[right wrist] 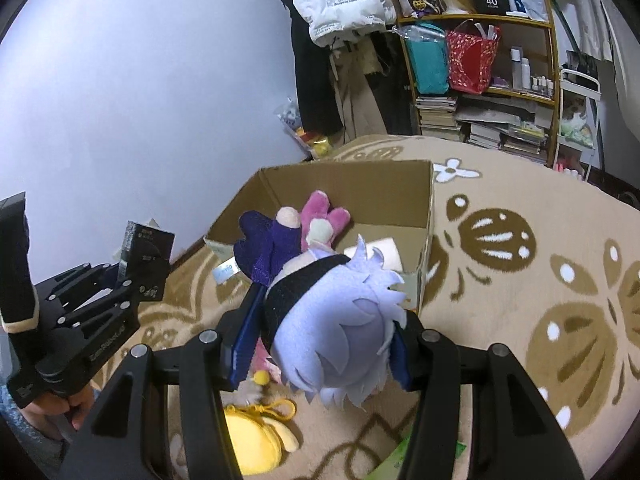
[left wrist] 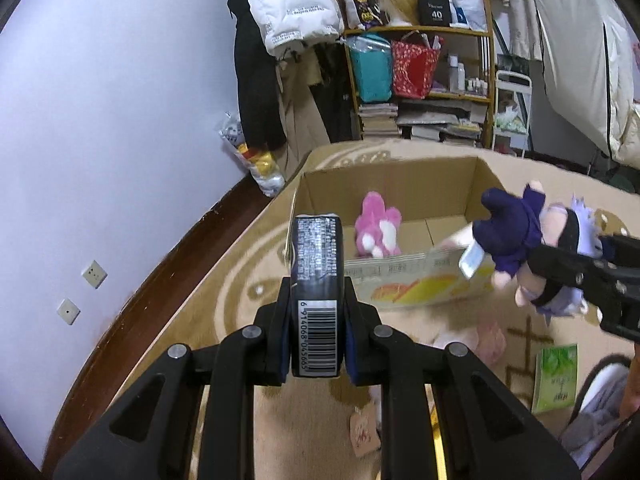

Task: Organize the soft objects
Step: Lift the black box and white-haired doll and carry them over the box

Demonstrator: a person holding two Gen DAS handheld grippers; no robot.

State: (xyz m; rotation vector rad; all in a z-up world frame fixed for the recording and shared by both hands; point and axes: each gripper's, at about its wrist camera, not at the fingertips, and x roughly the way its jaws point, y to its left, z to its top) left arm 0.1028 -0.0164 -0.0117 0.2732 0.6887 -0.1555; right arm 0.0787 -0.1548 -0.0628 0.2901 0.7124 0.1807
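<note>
An open cardboard box point(left wrist: 400, 184) sits on the patterned beige rug point(right wrist: 520, 280), and everything else lies around it. Inside the box, toward its left side in the left wrist view, lies a pink plush toy point(left wrist: 378, 228); a white object point(right wrist: 382, 250) rests on the box floor beside it, too hidden to name.

The left gripper point(left wrist: 318, 312) is nearly closed, its pads clamped on the sides of a dark tissue pack point(left wrist: 318, 256) with a barcode on its end, held upright above the rug just in front of the box's near left corner.

The right gripper point(right wrist: 320, 344) is about half open and grips a plush doll point(right wrist: 340, 320) by its pale lilac-haired head; the doll's dark purple-clad body and pink limbs point out over the box's near edge.

On the rug in front of the box, below the doll, lie a yellow plush keychain point(right wrist: 256, 436) and a green packet point(left wrist: 556, 376).
</note>
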